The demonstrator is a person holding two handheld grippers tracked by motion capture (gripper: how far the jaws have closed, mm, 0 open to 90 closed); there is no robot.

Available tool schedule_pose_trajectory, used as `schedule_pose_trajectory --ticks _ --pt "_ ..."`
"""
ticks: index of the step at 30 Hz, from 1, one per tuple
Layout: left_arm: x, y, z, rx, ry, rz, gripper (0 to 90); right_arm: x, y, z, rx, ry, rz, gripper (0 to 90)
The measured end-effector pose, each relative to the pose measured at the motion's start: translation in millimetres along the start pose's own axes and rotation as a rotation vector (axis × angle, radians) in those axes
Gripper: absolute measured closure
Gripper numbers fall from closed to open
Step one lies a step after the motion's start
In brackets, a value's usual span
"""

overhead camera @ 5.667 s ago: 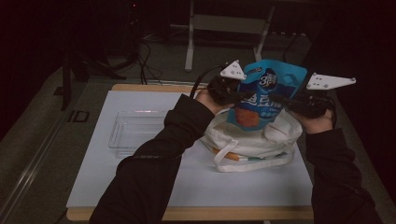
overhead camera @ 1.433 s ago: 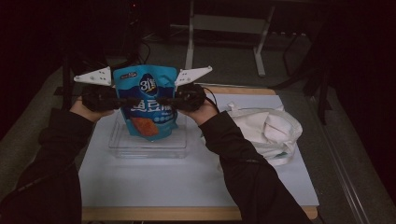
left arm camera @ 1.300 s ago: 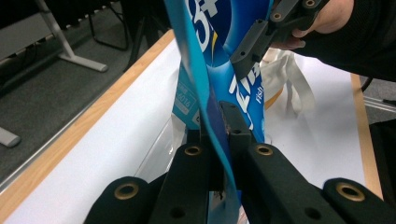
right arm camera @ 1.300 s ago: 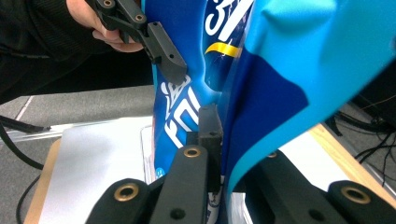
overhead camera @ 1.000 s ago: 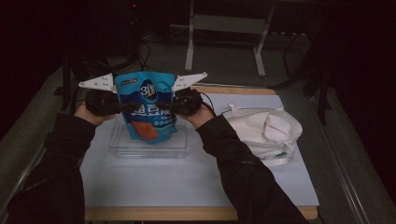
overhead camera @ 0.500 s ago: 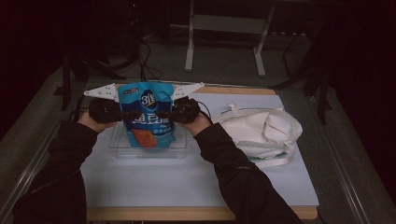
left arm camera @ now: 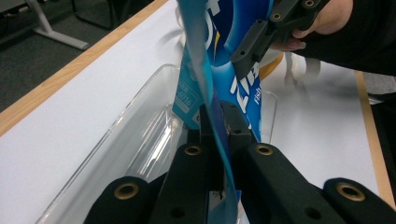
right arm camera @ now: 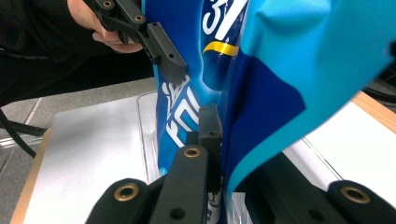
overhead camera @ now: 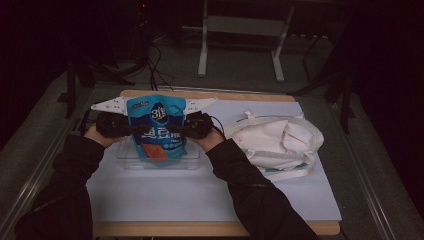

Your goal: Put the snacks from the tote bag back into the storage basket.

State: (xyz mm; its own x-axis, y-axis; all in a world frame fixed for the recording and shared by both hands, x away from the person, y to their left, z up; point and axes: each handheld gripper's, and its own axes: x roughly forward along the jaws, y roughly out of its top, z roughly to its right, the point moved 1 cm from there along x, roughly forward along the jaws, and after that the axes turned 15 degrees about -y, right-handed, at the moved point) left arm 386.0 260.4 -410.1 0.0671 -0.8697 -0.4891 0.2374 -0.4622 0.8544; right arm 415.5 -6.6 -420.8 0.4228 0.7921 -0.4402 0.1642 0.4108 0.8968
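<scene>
You hold the blue snack bag [overhead camera: 157, 129] upright over the clear tray [overhead camera: 192, 161] — left gripper [overhead camera: 131, 129] and right gripper [overhead camera: 179, 131] both clamped on its side edges. Next, set it down flat inside the tray — then let go.

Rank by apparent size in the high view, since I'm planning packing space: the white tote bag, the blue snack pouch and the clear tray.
1. white tote bag, clearly largest.
2. clear tray and blue snack pouch: too close to rank, as the pouch covers much of the tray and is held nearer the camera.
</scene>
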Motion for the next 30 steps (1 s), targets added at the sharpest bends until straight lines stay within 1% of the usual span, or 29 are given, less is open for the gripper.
schedule_pose_trajectory --ticks 7,10,15,17,22,24,26,30 --pt "5.8 -7.1 1.1 0.007 -0.003 -0.008 89.8 0.9 -10.4 -2.6 0.002 -0.005 0.01 88.3" --pt "6.2 -9.2 2.5 0.005 -0.007 0.008 89.7 0.2 -13.8 -3.3 0.008 -0.005 0.02 88.3" --pt "6.6 -11.7 6.7 0.016 -0.003 0.011 89.6 -1.1 -17.2 -5.3 0.005 0.001 0.034 88.1" --pt "6.7 -11.8 7.9 0.024 0.002 0.008 89.5 -1.7 -17.6 -5.9 0.001 -0.001 0.036 88.0" --pt "6.4 -15.7 10.4 0.026 -0.003 0.036 89.4 -3.7 -18.9 -8.3 -0.013 -0.004 0.046 87.5" --pt "6.4 -15.7 10.8 0.027 0.0 0.036 89.3 -4.6 -19.6 -8.9 -0.018 -0.002 0.052 87.1" --pt "6.7 -15.4 10.0 0.028 0.007 0.033 89.4 -4.1 -19.8 -8.1 -0.007 0.0 0.05 87.0" --pt "7.1 -15.5 8.7 0.021 0.006 0.039 89.2 -3.1 -20.5 -5.5 0.008 0.003 0.051 86.5"
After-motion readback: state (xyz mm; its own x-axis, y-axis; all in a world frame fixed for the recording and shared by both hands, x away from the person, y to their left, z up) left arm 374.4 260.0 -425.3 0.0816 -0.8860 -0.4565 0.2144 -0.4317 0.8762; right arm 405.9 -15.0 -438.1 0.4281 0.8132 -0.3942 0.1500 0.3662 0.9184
